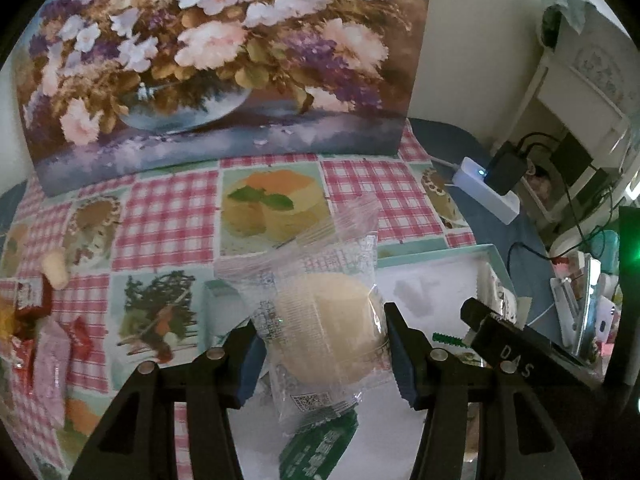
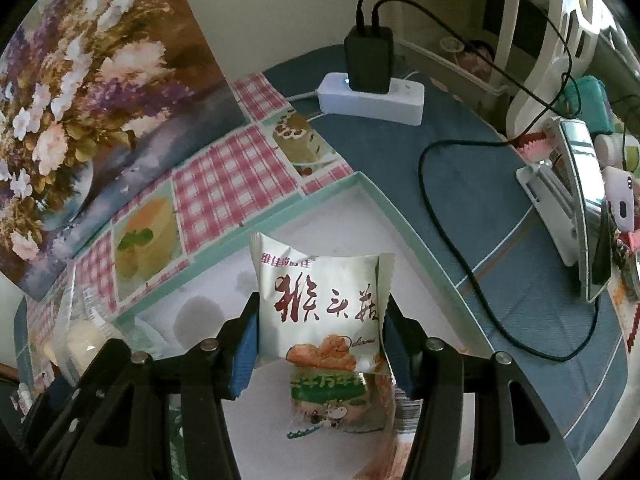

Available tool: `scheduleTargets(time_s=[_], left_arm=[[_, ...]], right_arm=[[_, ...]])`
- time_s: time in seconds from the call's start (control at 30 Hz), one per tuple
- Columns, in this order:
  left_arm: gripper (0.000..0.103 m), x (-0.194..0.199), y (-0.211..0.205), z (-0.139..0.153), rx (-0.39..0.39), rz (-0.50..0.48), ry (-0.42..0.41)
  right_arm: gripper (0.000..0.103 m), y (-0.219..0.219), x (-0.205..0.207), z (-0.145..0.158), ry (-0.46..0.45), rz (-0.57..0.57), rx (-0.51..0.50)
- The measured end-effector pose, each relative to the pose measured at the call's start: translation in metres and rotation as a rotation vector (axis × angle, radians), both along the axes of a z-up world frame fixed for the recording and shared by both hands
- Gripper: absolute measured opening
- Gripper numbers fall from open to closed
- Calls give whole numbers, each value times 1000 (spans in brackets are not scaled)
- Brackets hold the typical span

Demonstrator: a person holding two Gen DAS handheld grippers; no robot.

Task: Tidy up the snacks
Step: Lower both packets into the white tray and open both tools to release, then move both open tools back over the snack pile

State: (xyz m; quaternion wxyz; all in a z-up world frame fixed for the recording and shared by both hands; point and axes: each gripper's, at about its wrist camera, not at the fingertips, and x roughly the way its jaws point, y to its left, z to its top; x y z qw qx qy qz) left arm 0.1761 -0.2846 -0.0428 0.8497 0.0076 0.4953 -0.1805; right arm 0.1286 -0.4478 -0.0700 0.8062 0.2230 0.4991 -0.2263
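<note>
Left claw (image 1: 320, 344) clenched on clear-wrapped round cake (image 1: 328, 328), frame centre. Right claw (image 2: 318, 344) gripped white snack packet (image 2: 320, 304) above teal-rimmed box (image 2: 384, 200), lower centre.

Both grippers are built of matte black struts with triangular cut-outs. On the left gripper (image 1: 324, 354), round silver pin heads (image 1: 216, 353) mark the joints behind its blue, saw-edged pads (image 1: 402, 364). The right gripper (image 2: 320, 344) has the same build, and its black housing, seen from the left wrist, bears pale letters.
</note>
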Motion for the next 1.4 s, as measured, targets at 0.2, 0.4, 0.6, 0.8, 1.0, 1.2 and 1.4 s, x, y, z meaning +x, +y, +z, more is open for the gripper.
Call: scheduleTargets(time_s=[0.2, 0.4, 0.6, 0.8, 1.0, 1.2, 1.4], left_arm=[[59, 0, -4, 0, -18, -12, 2], [77, 2, 3, 5, -42, 8, 1], [81, 6, 10, 5, -24, 33, 8], [91, 9, 19, 1, -5, 72, 17], [100, 13, 27, -3, 18, 109, 25], [103, 17, 39, -10, 54, 167, 42], [103, 24, 58, -15, 57, 241, 60]], right_arm=[[58, 1, 1, -2, 7, -2, -8], [58, 0, 0, -1, 9, -7, -12], [59, 4, 3, -2, 15, 7, -13], [68, 4, 5, -5, 25, 11, -9], [73, 3, 4, -3, 23, -1, -27], [82, 6, 6, -5, 24, 11, -31], [90, 13, 9, -4, 13, 42, -42]])
